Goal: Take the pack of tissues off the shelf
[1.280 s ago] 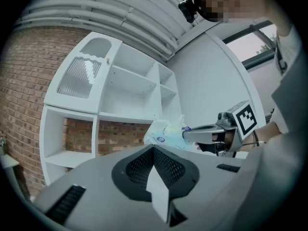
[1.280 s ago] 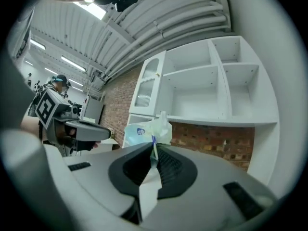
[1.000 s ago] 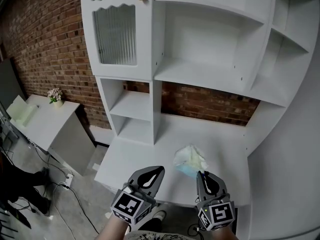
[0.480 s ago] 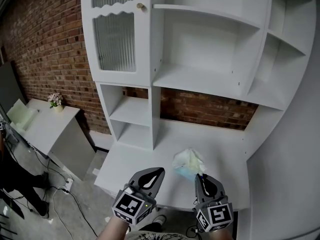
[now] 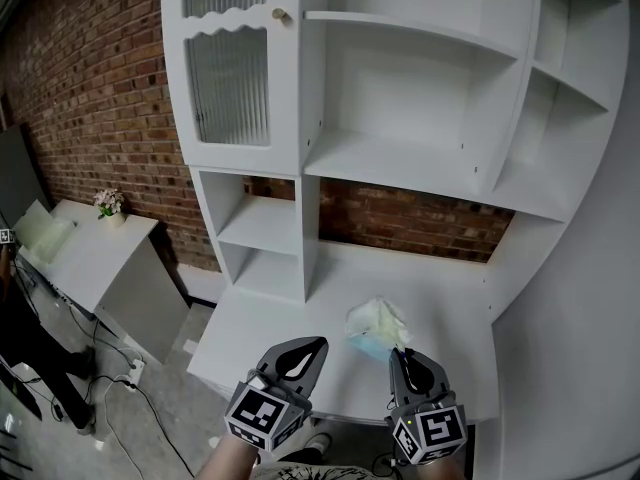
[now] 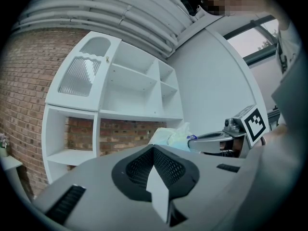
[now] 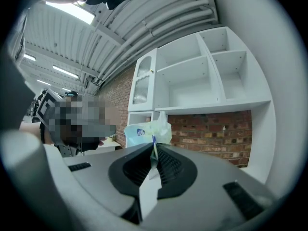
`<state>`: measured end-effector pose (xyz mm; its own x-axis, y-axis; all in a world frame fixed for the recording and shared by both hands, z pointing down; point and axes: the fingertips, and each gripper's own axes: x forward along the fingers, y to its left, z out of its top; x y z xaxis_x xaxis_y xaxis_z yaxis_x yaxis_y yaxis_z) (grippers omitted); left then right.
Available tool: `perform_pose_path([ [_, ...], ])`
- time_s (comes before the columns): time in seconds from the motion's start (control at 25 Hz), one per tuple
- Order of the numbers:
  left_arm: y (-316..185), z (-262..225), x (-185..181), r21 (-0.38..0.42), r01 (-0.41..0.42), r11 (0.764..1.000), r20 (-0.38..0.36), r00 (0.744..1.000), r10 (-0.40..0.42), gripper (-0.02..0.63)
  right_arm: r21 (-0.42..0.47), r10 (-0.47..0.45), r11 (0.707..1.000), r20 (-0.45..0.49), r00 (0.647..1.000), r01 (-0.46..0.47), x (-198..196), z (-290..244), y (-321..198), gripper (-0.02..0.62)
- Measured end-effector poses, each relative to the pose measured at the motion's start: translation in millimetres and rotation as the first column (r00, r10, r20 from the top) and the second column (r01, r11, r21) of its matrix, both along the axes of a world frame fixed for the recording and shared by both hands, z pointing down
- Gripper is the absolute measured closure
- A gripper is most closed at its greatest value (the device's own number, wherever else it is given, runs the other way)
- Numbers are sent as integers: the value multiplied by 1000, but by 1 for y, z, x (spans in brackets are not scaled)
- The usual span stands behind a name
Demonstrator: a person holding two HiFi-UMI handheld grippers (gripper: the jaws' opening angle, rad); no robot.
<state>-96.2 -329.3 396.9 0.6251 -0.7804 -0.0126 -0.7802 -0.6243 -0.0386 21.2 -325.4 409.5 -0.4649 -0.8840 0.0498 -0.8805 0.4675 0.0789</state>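
Observation:
The pack of tissues (image 5: 377,325) is a crumpled pale green-and-blue soft pack. It hangs just over the white desk top (image 5: 290,318), off the shelves. My right gripper (image 5: 398,351) is shut on its near edge; in the right gripper view the pack (image 7: 146,131) sticks up past the closed jaw tips (image 7: 154,147). My left gripper (image 5: 316,344) is beside it on the left, shut and holding nothing. The left gripper view shows its closed jaws (image 6: 153,149), with the pack (image 6: 172,136) to their right.
A white shelf unit (image 5: 400,158) with empty compartments stands behind the desk, with a ribbed glass door (image 5: 230,73) at the upper left. A brick wall (image 5: 90,98) runs along the left. A low white cabinet (image 5: 90,253) carries a small flower pot (image 5: 108,204). Cables lie on the floor (image 5: 140,408).
Almost nothing: both grippers and the held pack have sunk very slightly toward the near desk edge. A person's dark leg at the far left floor has shifted.

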Motion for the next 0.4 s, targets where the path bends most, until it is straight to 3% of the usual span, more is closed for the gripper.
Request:
perform_pose_path([
  [0.4,-12,2,-5,2,6,1000,-12,1000,-6,592,-10,1,1000,-1,1000,-1,-3,-4,-13,583],
])
